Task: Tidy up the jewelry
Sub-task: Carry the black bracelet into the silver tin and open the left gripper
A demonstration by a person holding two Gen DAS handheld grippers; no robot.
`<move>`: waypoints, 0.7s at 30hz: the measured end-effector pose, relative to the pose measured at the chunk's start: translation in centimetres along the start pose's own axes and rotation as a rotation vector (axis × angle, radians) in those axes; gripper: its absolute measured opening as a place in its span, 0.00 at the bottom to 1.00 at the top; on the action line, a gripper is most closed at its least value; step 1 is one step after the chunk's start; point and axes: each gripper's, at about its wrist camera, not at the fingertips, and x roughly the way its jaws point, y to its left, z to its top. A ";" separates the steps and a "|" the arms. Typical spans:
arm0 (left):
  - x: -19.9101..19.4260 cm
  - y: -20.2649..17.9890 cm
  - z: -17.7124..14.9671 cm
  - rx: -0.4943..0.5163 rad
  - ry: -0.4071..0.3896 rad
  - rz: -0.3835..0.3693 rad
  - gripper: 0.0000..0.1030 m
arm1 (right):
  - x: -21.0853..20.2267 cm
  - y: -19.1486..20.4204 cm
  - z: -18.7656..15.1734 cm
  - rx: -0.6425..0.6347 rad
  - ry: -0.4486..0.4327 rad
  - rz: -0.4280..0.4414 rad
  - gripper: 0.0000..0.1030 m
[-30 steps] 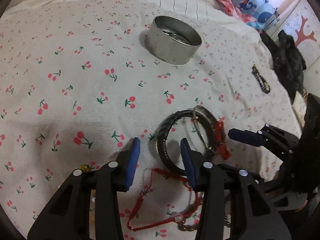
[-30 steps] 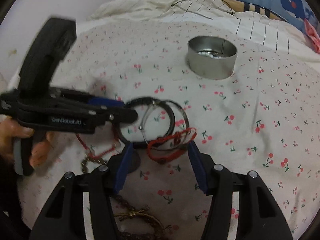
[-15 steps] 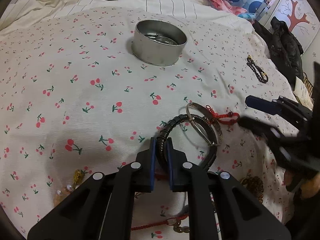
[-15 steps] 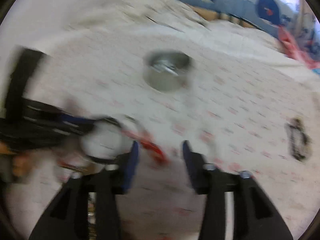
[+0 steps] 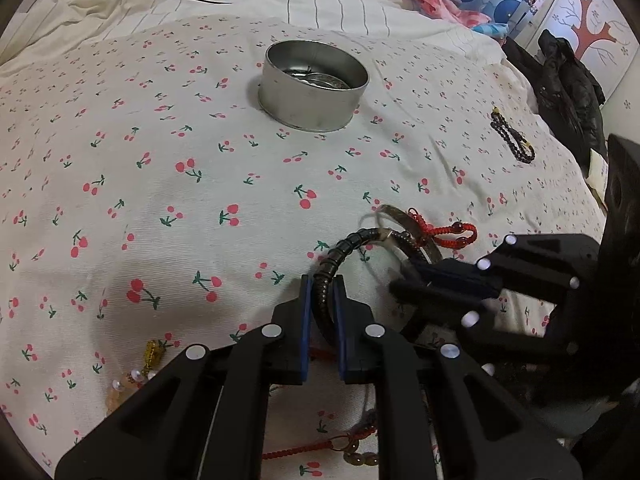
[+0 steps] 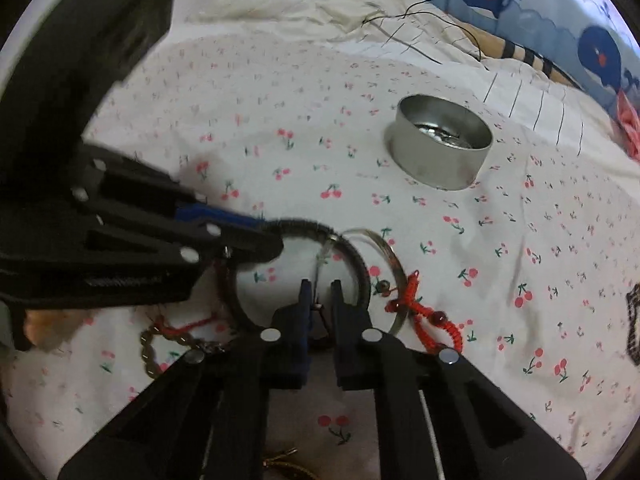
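Risk: bangles are interlinked; if the L and R grippers pull apart they'll snag, w/ the red cord bracelet (image 5: 448, 236) dragged along or a piece dropped short of the tin.
Risk 2: thin silver rim could slip from the R grip, judging by how little is pinched.
Left gripper (image 5: 320, 296): clenched on black ribbed bangle (image 5: 340, 252), near centre of the cherry-print sheet (image 5: 160, 160).
Right gripper (image 6: 320, 292): closed on silver bangle (image 6: 384, 252), which crosses the black one.
Look: black bangle dark, segmented, rigid; silver one thin, shiny.
Tin (image 5: 314, 84): far centre, well apart, already has silvery pieces inside.
Other: dark bead bracelet (image 5: 512, 140) far right; more strands near edge.
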 end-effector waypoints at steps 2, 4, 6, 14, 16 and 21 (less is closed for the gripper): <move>-0.1 0.0 0.0 0.001 -0.004 -0.001 0.09 | -1.0 -0.7 0.2 0.044 -0.034 0.036 0.06; -0.5 -0.1 0.1 0.000 -0.014 -0.015 0.09 | -2.2 -2.0 0.6 0.126 -0.073 0.106 0.06; -1.2 0.0 0.4 -0.010 -0.030 -0.035 0.09 | -3.6 -3.1 1.1 0.192 -0.116 0.170 0.06; -6.0 1.1 2.6 -0.067 -0.153 -0.104 0.09 | -8.7 -7.5 3.3 0.389 -0.314 0.382 0.06; -6.8 1.5 3.4 -0.079 -0.179 -0.096 0.09 | -8.7 -8.8 3.8 0.441 -0.337 0.447 0.06; -7.1 2.1 6.6 -0.102 -0.225 -0.058 0.09 | -7.7 -10.2 5.7 0.484 -0.348 0.490 0.06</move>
